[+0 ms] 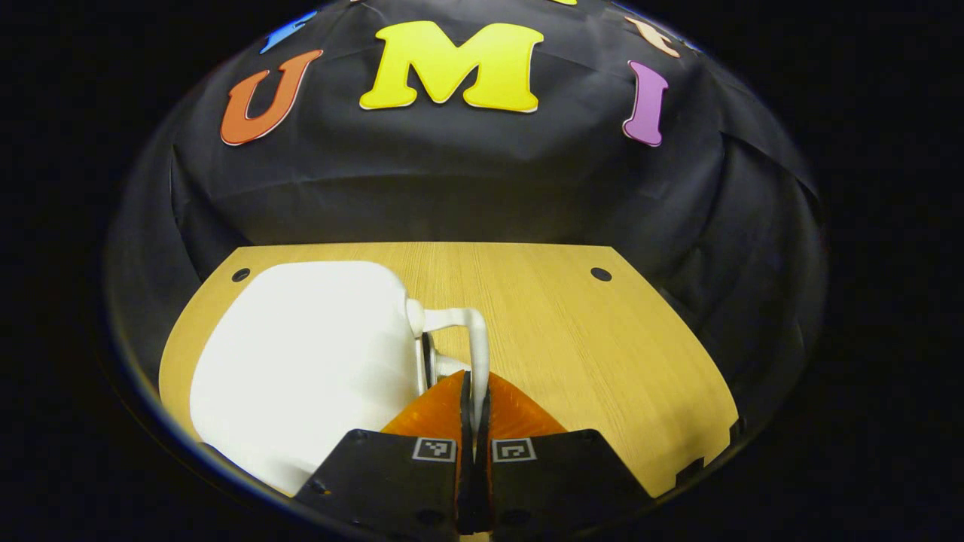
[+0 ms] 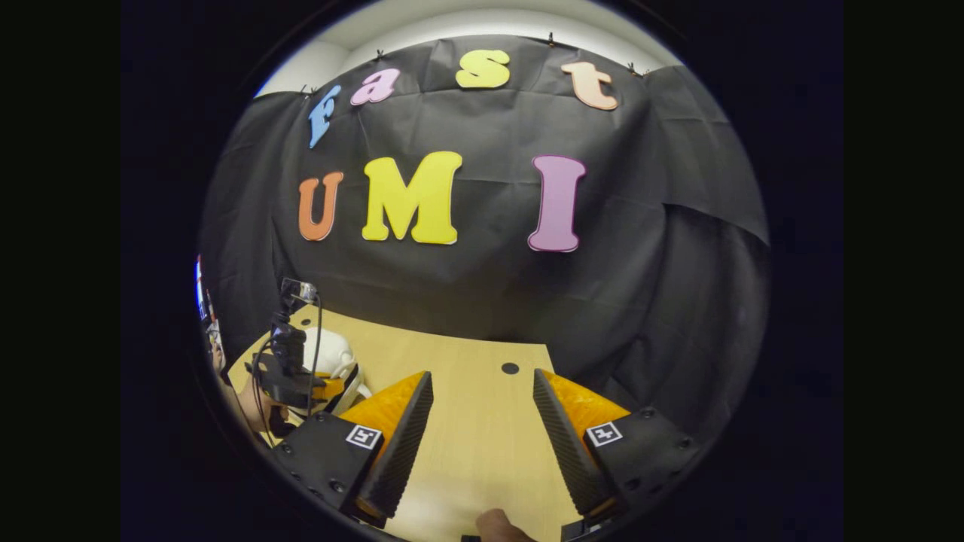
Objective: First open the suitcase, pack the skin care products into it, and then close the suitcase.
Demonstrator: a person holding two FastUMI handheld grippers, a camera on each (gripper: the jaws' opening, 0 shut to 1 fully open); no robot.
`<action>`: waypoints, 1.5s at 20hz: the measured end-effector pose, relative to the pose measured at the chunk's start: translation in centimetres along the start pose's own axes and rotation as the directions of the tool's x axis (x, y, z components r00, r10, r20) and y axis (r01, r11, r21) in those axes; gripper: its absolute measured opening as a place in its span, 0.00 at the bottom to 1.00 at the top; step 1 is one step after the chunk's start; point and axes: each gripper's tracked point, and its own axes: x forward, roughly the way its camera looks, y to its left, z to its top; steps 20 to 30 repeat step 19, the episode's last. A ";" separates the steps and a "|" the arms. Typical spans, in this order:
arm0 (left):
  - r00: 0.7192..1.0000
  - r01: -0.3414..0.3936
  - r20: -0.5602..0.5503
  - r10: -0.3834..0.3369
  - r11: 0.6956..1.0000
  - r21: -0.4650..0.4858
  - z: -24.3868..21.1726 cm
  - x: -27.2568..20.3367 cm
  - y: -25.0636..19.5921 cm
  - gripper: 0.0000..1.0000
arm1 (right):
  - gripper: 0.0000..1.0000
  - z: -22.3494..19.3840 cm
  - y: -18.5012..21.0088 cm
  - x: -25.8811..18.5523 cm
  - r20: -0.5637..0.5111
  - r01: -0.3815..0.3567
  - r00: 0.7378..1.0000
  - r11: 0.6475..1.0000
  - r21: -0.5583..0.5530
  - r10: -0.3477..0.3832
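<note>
In the left gripper view the left gripper (image 1: 475, 410) sits at the bottom, its two fingers (image 1: 433, 410) pressed together on the thin white handle (image 1: 477, 354) of the one suitcase (image 1: 301, 361). The handle runs down between the fingers, so the jaws are nearly closed, clamped on it. The suitcase is white, rounded and closed, and lies on the wooden table (image 1: 572, 339) just left of the fingers and slightly beyond them. The handle arches off the suitcase's right side, fixed at two ends, and the clamp sits near its closer end. Beyond the suitcase the table shows two dark round holes (image 1: 601, 274), one at its far left corner beside the suitcase and one far right of it. Behind the table hangs the black cloth wall (image 1: 467, 173).

In the right gripper view the right gripper (image 2: 482, 410) holds its two fingers (image 2: 399, 429) wide apart with nothing but bare table (image 2: 482, 436) between them. A fingertip (image 2: 501, 525) of the person shows at the bottom edge. The suitcase (image 2: 331, 354) lies well off to the left of these jaws, partly hidden by the other gripper (image 2: 290, 369) and the hand (image 2: 252, 403) holding it. One table hole (image 2: 510, 368) shows beyond the jaws, well right of the suitcase.
</note>
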 end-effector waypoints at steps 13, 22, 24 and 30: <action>1.000 0.006 -0.005 -0.006 0.997 -0.076 -0.1 -1.1 -1.7 0.62 | 0.80 0.3 4.2 1.5 -0.016 -0.007 1.000 1.000 0.007 0.007; 0.985 -0.073 0.152 0.083 0.995 -0.067 6.8 -7.3 3.2 0.99 | 0.80 2.9 7.9 2.5 0.045 0.009 0.999 1.000 0.014 -0.010; 0.985 -0.073 0.152 0.083 0.995 -0.067 6.8 -7.3 3.2 0.99 | 0.80 2.9 7.9 2.5 0.045 0.009 0.999 1.000 0.014 -0.010; 0.985 -0.073 0.152 0.083 0.995 -0.067 6.8 -7.3 3.2 0.99 | 0.80 2.9 7.9 2.5 0.045 0.009 0.999 1.000 0.014 -0.010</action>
